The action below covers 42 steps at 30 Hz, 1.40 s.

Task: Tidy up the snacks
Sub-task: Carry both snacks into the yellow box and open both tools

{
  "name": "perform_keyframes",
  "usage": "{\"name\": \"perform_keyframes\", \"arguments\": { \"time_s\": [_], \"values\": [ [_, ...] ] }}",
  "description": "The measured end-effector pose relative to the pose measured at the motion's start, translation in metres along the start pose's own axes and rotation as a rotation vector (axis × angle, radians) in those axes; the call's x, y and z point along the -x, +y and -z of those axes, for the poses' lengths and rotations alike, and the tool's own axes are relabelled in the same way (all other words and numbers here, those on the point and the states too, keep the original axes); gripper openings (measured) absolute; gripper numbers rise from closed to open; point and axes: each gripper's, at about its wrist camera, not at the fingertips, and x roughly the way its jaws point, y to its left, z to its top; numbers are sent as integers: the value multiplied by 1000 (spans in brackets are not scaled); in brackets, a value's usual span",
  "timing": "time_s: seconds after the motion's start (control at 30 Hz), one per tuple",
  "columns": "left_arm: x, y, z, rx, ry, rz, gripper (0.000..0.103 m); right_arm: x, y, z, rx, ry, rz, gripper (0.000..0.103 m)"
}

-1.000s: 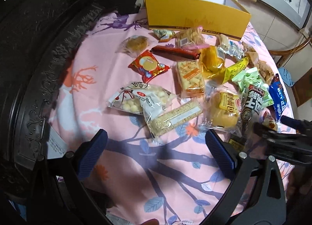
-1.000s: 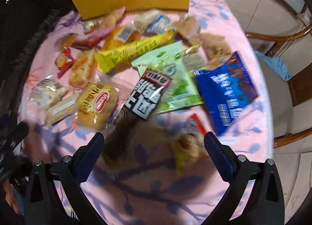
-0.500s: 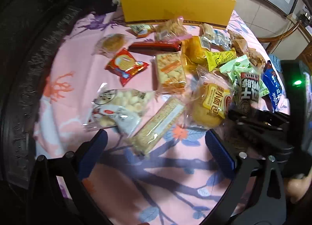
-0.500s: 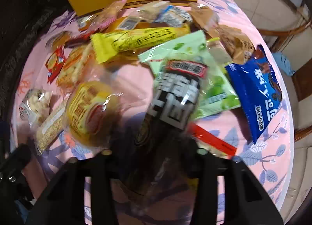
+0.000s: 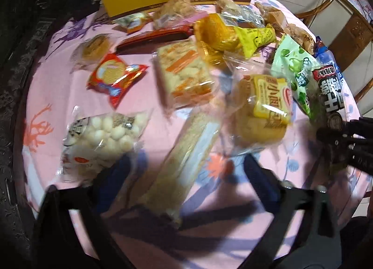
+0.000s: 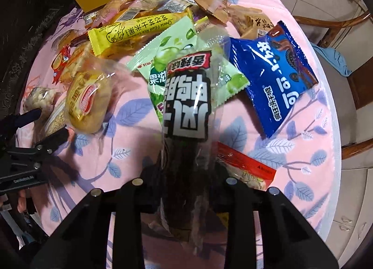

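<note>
The left gripper hangs with jaws spread, a long sesame bar lying between them (blurred) on the pink tablecloth. The right gripper is clenched on a black-labelled snack packet, whose top juts ahead of the jaws over a green candy bag.

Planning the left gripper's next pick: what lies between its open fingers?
In the left wrist view, the long sesame bar lies between the left gripper fingers.
</note>
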Motion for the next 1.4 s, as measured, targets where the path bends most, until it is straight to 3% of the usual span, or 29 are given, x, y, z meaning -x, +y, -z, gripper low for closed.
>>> {"name": "perform_keyframes", "arguments": {
  "time_s": [0.03,0.07,0.1,0.13,0.23,0.3,0.47,0.6,0.7,0.8,0.93,1.03,1.27,1.4],
  "values": [
    [1,3,3,2,-1,-11,62,2,-3,3,-6,4,-3,34],
    [0,5,5,17,14,6,56,3,-4,6,-10,4,-5,34],
    [-3,7,6,32,34,39,40,3,-4,5,-12,3,-3,34],
    [-7,7,7,47,46,73,37,4,-6,7,-11,1,1,34],
    [-7,-12,3,23,12,36,32,3,0,3,-7,-8,2,33],
    [-6,-14,2,66,2,34,30,6,3,4,8,-8,-9,33],
    [0,-11,15,160,-1,96,28,3,4,11,29,33,-56,34],
    [3,-23,25,126,-30,40,28,0,16,5,69,-15,-28,38],
    [8,-20,23,178,-29,74,28,2,27,2,121,-62,16,29],
    [22,-17,25,179,-53,69,28,24,54,16,295,-179,124,28],
    [37,-15,28,192,-54,82,28,33,81,38,438,-231,197,28],
    [45,-19,26,180,-61,79,28,33,89,48,478,-243,199,28],
    [60,-20,8,181,-102,81,28,51,79,39,449,-320,187,28],
    [82,-11,-15,222,-163,113,28,68,58,19,340,-318,84,28]
  ]
}}
